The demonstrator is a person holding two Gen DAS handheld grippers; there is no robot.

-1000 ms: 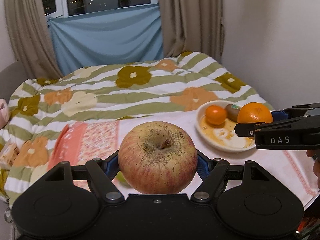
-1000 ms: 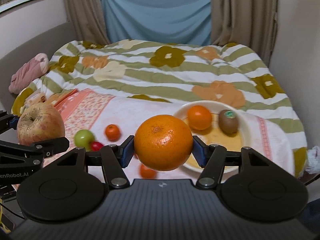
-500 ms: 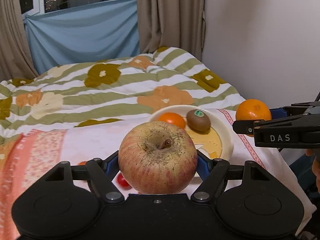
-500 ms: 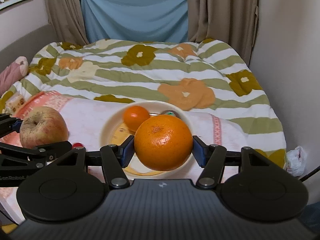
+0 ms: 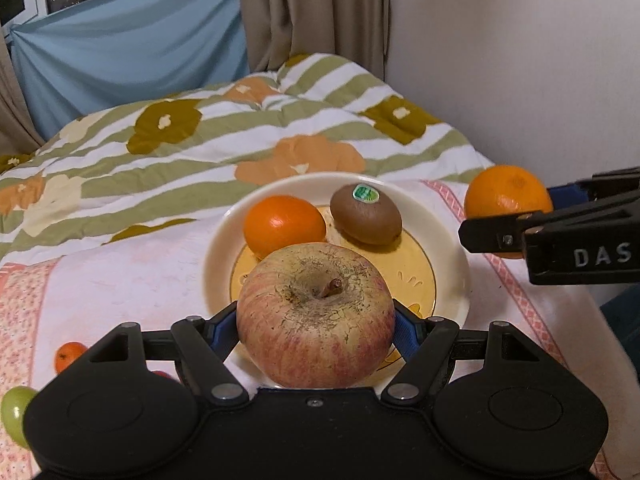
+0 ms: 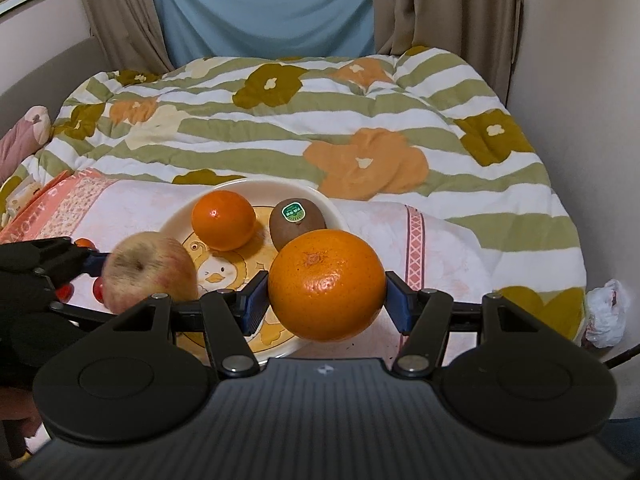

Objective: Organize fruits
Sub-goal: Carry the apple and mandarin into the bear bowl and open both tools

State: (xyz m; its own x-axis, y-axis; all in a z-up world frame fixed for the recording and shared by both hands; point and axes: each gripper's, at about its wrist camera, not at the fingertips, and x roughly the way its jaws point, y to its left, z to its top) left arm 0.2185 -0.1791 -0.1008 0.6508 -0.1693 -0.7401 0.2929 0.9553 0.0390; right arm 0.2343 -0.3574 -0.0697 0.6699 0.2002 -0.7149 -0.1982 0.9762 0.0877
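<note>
Left wrist view: left gripper [image 5: 316, 322] pinches a big apple [image 5: 315, 314], stem up, at lower centre of frame, held over the near rim of the cream plate [image 5: 216, 256]. Plate lies straight ahead and below; free space is the near half, since a small orange [image 5: 284, 225] and a kiwi [image 5: 365, 214] fill the far half, kiwi's long axis slanting left to right. Left hand looks nearer the open spot

Right wrist view: right gripper [image 6: 326, 294] clamps a large orange [image 6: 326, 284], centre frame, over the plate's near right edge, in front of the kiwi

Apple skin dull, russeted, streaked red; orange pebbled and glossy; kiwi fuzzy brown with green sticker. Plate glazed, duck print. Underneath, soft quilt and pink towel [image 5: 120, 280], so round fruit may roll. Loose small fruits [image 5: 68, 354] at lower left
</note>
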